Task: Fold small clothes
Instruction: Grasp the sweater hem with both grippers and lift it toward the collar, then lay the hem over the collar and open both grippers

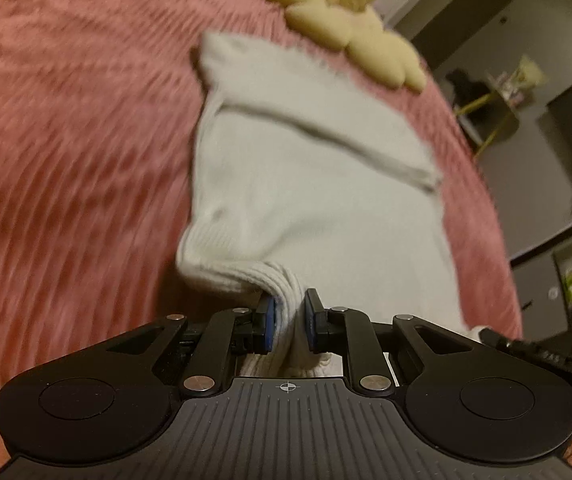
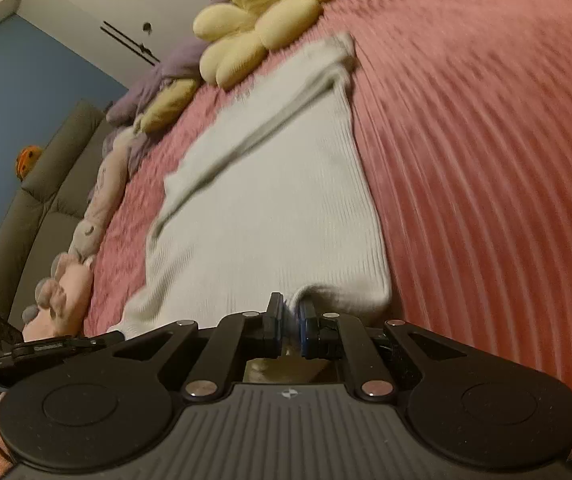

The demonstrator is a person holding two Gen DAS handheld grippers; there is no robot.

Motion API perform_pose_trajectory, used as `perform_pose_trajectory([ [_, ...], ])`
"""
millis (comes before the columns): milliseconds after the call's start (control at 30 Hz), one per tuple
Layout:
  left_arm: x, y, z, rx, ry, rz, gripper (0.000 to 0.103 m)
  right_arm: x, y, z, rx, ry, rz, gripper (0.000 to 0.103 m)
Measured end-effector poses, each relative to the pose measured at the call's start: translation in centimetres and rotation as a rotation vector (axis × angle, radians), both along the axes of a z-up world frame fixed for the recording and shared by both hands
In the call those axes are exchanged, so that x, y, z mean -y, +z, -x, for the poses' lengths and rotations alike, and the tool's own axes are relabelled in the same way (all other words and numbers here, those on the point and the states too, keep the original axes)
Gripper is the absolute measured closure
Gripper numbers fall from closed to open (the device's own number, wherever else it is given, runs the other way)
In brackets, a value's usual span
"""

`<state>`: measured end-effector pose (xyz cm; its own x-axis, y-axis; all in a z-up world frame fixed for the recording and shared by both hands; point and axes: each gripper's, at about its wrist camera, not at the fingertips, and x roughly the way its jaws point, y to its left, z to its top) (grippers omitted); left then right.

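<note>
A small white ribbed knit garment (image 1: 310, 200) lies spread on a pink ribbed bedspread (image 1: 65, 140), with a fold line across its far part. My left gripper (image 1: 289, 312) is shut on a bunched piece of the garment's near hem, which rises between the blue pads. In the right wrist view the same white garment (image 2: 277, 200) stretches away from me, and my right gripper (image 2: 292, 316) is shut on a pinch of its near edge. Part of the other gripper shows at the edge of each view, at the right in the left wrist view and at the left in the right wrist view.
A yellow flower-shaped cushion (image 2: 261, 20) lies just beyond the garment's far end. Purple and pink soft toys (image 2: 97, 196) line the bed's left side by a grey sofa (image 2: 37, 200). The pink bedspread (image 2: 486, 160) spreads wide to the right. Furniture (image 1: 546, 128) stands past the bed.
</note>
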<state>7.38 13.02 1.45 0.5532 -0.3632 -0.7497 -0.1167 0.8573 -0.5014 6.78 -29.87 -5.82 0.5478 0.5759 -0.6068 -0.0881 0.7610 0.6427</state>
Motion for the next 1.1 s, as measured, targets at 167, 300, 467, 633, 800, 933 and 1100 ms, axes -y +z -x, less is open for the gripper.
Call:
perform_pose_trajectory([
  [167, -0.6, 0.9, -4.0, 0.048, 0.03, -0.016, 0.085, -0.5, 1.5, -3.0, 0.076, -0.026, 0.045, 0.096],
  [300, -1.2, 0.9, -7.4, 0.063, 0.061, -0.031, 0.085, -0.8, 2.2, -6.1, 0.134, -0.067, 0.092, 0.096],
  [467, -2.6, -0.5, -11.5, 0.032, 0.109, -0.006, 0.083, -2.0, 2.2, -10.1, 0.19, -0.091, 0.184, 0.096],
  [633, -3.6, -0.6, -12.3, 0.072, 0.184, -0.055, 0.066, -2.9, 1.5, -13.2, 0.201, -0.084, 0.229, 0.093],
  [800, -4.1, -0.5, -11.6, 0.113, 0.125, -0.105, 0.042, -2.0, 1.5, -12.8, 0.246, -0.126, 0.221, 0.062],
  [933, -2.7, -1.8, -11.5, 0.078, -0.002, -0.131, 0.04, -1.6, 0.9, -12.5, 0.231, -0.125, 0.268, 0.054],
  [1100, 0.5, -2.6, -11.6, 0.086, -0.136, -0.214, 0.028, -2.1, -0.4, -12.7, 0.173, -0.073, 0.295, 0.053],
])
